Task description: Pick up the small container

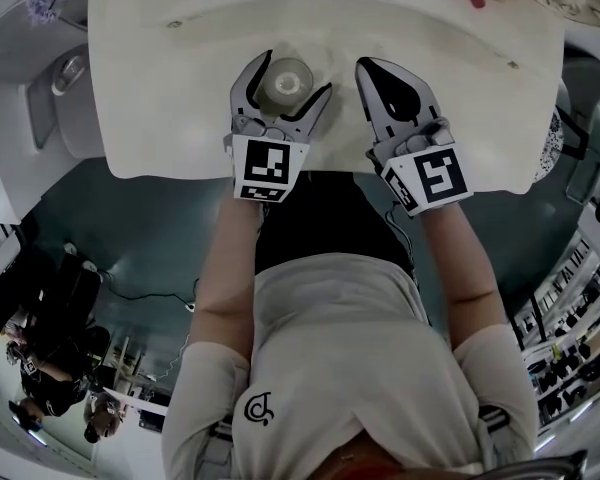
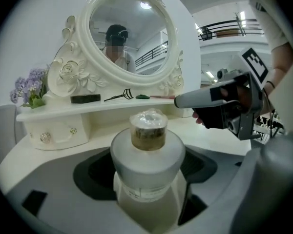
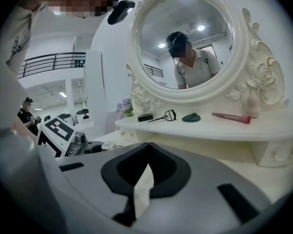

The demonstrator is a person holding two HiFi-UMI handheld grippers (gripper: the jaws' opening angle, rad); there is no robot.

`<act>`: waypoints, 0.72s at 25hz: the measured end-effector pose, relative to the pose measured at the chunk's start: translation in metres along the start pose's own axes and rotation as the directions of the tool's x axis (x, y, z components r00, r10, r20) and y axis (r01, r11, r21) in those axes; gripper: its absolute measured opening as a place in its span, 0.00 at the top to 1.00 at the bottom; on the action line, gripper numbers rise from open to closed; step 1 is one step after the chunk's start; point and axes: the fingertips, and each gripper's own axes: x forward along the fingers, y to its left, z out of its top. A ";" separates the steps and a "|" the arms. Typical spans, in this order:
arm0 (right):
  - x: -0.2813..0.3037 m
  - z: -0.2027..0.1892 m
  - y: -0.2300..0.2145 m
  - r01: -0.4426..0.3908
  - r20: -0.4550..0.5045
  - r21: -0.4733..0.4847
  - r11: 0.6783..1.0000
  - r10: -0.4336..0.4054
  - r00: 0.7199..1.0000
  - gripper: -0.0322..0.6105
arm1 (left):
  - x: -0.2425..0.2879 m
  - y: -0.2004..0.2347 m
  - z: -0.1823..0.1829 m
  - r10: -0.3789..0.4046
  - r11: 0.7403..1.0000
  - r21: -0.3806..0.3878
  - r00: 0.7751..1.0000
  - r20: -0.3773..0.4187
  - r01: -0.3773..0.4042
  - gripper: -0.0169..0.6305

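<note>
I hold the left gripper (image 1: 295, 73) low over the desk (image 1: 170, 118), pointing toward 12 o'clock; its fingers (image 1: 246, 86) are spread wide, one on each side of the jar (image 1: 285, 84); in the left gripper view I see a gap between the jar (image 2: 147, 155) and each dark pad, so nothing pinches it.

The jar stands upright on the desk, near the desk's edge closest to me, straight ahead at 12 o'clock from my left marker cube (image 1: 263, 168); it has a round frosted white body, a label low on its side, and a small clear cap (image 2: 148, 130) with something amber inside.

My right gripper (image 1: 366, 68) lies at 3 o'clock from the jar, near it but apart; its fingers (image 3: 185, 169) are pressed together at the tips and carry nothing; through the dark opening behind the tips only the pale desk shows.

Beyond the jar, at 12 o'clock, a shelf (image 2: 88, 109) runs under a round mirror (image 2: 129, 30) in a white carved frame; on the shelf lie a black block (image 3: 145, 117), a lash curler (image 3: 166, 115), a green piece (image 3: 191, 117) and a pink brush (image 3: 232, 117); purple flowers (image 2: 29, 87) stand at the shelf's end at 10 o'clock.
</note>
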 end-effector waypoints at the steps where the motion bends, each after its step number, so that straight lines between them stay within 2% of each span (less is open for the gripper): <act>1: 0.000 0.000 -0.002 0.000 0.000 0.003 1.000 0.000 1.000 0.94 | 0.001 0.000 -0.001 0.005 1.000 0.007 1.000 -0.011 -0.005 0.40; 2: 0.001 0.000 -0.004 0.000 0.000 0.006 1.000 0.000 1.000 0.94 | 0.002 0.000 -0.001 0.006 1.000 0.013 1.000 -0.018 -0.006 0.44; 8: 0.010 0.003 0.000 0.004 -0.009 0.012 1.000 -0.003 1.000 0.94 | -0.003 0.010 0.000 0.002 1.000 0.020 1.000 -0.019 -0.001 0.44; 18: 0.001 0.005 -0.005 0.025 -0.008 0.002 1.000 -0.025 1.000 0.94 | -0.002 -0.005 -0.007 -0.035 0.999 0.037 0.998 -0.045 0.036 0.44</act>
